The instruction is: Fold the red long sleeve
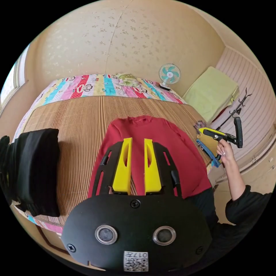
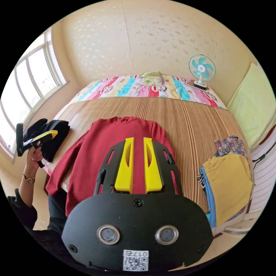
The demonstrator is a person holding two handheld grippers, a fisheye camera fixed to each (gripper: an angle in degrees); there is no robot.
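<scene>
The red long sleeve [image 1: 161, 149] lies spread flat, front down or up cannot be told, on the bamboo mat [image 1: 77, 129] that covers the bed, with its collar toward the wall and its hem at the near edge of the mat, where the person stands. One sleeve hangs over that near edge in the right gripper view [image 2: 57, 178].

The left tool [image 1: 137, 143] hovers above the red long sleeve with its two yellow jaws parted by a narrow gap; nothing sits between them. The right tool [image 2: 138, 142] hangs above the same garment with its jaws likewise a little apart and holding nothing. In the left gripper view the right tool also appears off to one side of the red long sleeve, gripped in the person's hand [image 1: 224, 151].

To one side of the red long sleeve a stack of black clothes [image 1: 37, 169] rests on the mat. On the opposite side lies a pile of folded clothes [image 2: 230, 181] with a mustard-yellow piece on top. Beyond the collar, a striped cartoon-print sheet [image 2: 138, 86] runs along the wall, and a small teal fan [image 2: 201, 69] stands on it.
</scene>
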